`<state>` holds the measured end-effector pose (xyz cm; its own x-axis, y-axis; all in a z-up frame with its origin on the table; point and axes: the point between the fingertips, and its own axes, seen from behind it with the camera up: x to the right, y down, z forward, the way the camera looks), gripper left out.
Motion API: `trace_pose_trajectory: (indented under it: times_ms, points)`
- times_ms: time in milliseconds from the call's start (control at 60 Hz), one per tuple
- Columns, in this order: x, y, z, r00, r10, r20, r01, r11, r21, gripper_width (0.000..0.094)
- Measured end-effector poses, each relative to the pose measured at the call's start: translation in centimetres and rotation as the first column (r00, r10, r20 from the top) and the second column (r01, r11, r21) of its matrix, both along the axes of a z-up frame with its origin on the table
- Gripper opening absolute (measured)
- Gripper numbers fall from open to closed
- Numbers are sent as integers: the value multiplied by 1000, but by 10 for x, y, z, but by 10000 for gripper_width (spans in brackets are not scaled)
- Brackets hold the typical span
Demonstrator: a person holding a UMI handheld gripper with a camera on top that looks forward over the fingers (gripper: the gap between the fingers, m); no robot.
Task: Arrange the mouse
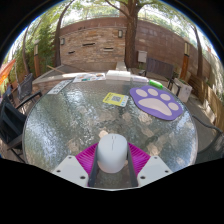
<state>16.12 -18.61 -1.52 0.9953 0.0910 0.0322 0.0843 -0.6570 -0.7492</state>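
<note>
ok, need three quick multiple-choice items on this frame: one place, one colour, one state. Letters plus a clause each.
1. Where is the mouse?
A. between the gripper fingers
B. on the paw-print mat
C. on a chair

2. What colour is the paw-print mat?
A. green
B. purple
C. red

3. How does the mouse stand?
A. lifted clear of the table
B. lying upside down
C. resting on the glass table

Answers:
1 A, the white mouse sits between the two pink pads.
2 B, the mat is purple with a white paw, beyond the fingers.
3 C, its base meets the glass, top side up.
</note>
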Motion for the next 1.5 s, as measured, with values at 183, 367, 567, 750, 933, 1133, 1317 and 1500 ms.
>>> trace_pose_trajectory:
  times_ms: [183, 367, 567, 750, 933, 1133, 1317, 1500]
  points:
    - [-7, -2, 0, 998, 70, 8, -70, 997, -44, 365]
    - [-42, 31, 90, 984, 169, -55, -163, 983, 88, 350]
    - [-23, 116, 244, 964, 225, -140, -164, 922, 351, 348]
    - [81, 214, 234, 978, 127, -168, -59, 931, 360, 354]
    - [154, 250, 83, 987, 52, -154, -33, 992, 124, 353]
    - [168, 251, 24, 985, 47, -164, -44, 999, 25, 496]
    - [177, 241, 24, 993, 49, -107, -47, 999, 17, 852]
    - [178, 204, 77, 998, -4, -70, 8, 998, 60, 850]
